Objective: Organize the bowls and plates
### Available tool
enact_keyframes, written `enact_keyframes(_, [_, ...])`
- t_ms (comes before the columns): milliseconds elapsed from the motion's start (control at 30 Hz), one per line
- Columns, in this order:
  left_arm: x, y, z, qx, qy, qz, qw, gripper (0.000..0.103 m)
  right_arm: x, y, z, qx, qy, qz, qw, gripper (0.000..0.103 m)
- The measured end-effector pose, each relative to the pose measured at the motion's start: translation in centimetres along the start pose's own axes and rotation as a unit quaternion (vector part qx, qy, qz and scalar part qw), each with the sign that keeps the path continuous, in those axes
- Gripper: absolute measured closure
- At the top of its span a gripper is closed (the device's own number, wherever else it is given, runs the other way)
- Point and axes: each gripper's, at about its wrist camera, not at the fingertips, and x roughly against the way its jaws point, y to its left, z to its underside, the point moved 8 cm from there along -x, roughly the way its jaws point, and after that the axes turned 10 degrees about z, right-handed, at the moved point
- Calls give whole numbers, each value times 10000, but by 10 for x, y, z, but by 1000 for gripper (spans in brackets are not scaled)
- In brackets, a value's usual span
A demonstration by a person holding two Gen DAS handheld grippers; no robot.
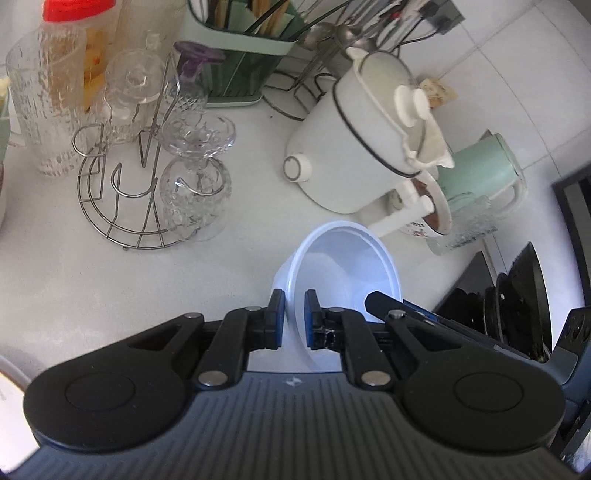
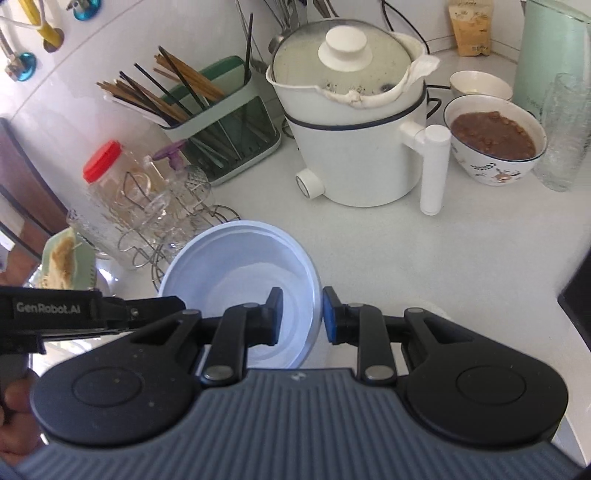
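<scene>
We have the empty white plastic bowl [image 2: 240, 280] up off the counter [image 2: 424, 266], left gripper [image 1: 294, 319] and right gripper [image 2: 300, 314] each nipped tight on its rim. Behind, a patterned bowl [image 2: 495, 142] holds brown stew, beside the lidded white pot [image 2: 354, 136].

The left claw [image 1: 294, 317] hides the near rim of the bowl [image 1: 347, 266], and the right claw [image 2: 301, 319] covers its near side in the other view. The bowl of brown food [image 1: 432, 218] sits mostly behind the pot [image 1: 354, 147]. The jar [image 1: 74, 14] is cut by the top edge. Dark shapes [image 1: 517, 295] at the right edge are too blurred to name. A hand [image 2: 14, 406] shows only in part at the lower left.
</scene>
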Motion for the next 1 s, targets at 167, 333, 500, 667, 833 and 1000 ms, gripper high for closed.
enact_keyframes(167, [19, -10, 10, -159, -52, -3, 9999, 90, 18, 3, 5, -60, -78, -81, 9999, 77])
enact_keyframes(333, [33, -9, 20, -175, -66, -42, 9998, 90, 32, 9, 12, 75, -210, -213, 9995, 77])
enact_keyframes(500, [44, -8, 27, -271, -57, -89, 9996, 90, 41, 15, 20, 66, -224, -289, 9993, 76])
enact_keyframes(667, [55, -7, 33, -293, -106, -167, 9994, 90, 44, 20, 27, -4, -167, -390, 9991, 76])
enact_keyframes(833, [63, 0, 42, -209, -138, -244, 9994, 90, 47, 27, 33, 69, -146, -481, 9987, 76])
enact_keyframes(1000, [70, 13, 51, -6, -168, -373, 9992, 90, 43, 37, 40, 218, 6, -631, 9978, 76])
